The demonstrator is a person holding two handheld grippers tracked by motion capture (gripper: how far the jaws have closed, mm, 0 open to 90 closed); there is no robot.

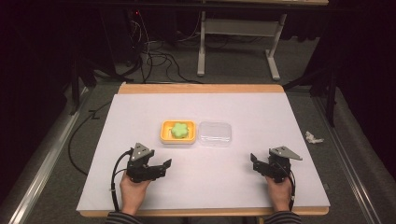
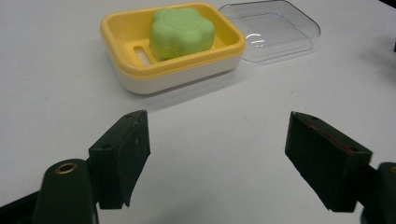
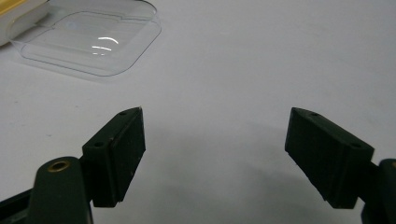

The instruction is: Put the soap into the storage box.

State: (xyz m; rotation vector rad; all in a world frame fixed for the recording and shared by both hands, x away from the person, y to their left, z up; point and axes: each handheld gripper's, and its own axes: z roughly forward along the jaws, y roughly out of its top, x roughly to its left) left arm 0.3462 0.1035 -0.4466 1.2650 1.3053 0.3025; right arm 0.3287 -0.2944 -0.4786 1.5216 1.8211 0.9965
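Where right hand-held gripper (image 3: 212, 154) faces lid (image 3: 88, 39), soap (image 2: 182, 31) unseen

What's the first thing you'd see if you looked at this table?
The bright yellow soap dish in the middle of the white table, with a green flower-shaped soap sitting in it. Right beside it, on its right in the high view, lies a clear plastic lid. Nearer the person, the left gripper and the right gripper sit open and empty, one at each side.

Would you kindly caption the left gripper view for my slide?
Open left claw faces a yellow soap dish holding green soap, clear lid beside it.
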